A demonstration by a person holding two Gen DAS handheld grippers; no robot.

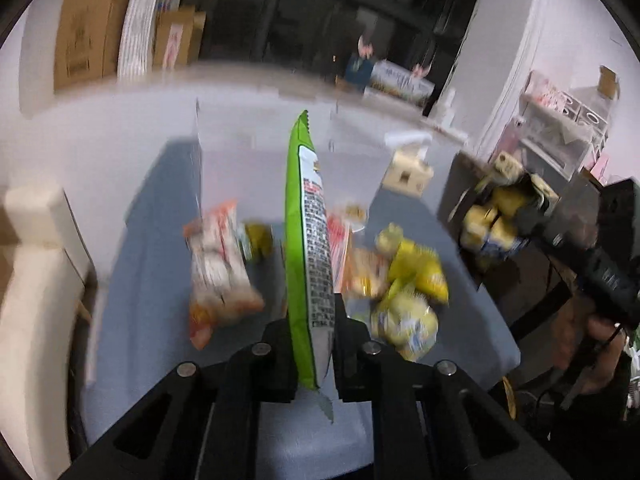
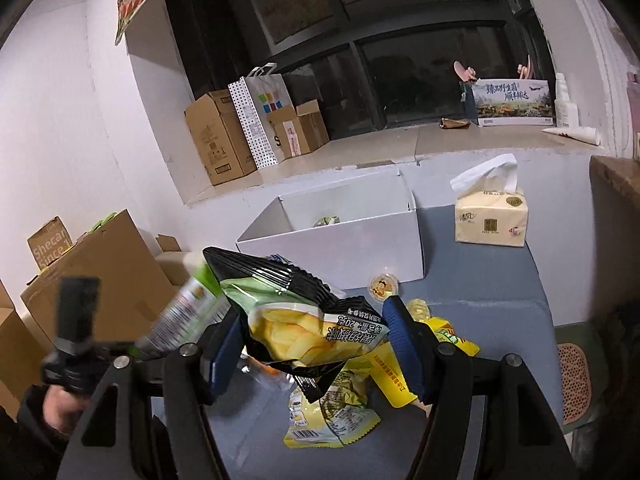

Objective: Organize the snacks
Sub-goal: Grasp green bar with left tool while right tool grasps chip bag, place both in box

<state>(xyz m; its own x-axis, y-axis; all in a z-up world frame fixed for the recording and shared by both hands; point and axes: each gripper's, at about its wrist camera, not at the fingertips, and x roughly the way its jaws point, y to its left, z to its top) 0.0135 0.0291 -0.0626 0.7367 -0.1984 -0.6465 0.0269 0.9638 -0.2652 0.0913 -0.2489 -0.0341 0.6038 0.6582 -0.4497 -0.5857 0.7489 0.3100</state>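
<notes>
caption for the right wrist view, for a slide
Right gripper lifts a black-and-yellow chip bag above loose snack packets on the blue table, the open white box waiting behind.

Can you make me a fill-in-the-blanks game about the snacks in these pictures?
1. The left gripper is squeezing a tall ____ snack packet.
2. The right gripper holds a black chip bag printed with ____ chips.
3. Behind the chip bag sits an open ____ box.
4. The tissue pack stands on the ____ table.

Missing words: green; yellow; white; blue
</notes>
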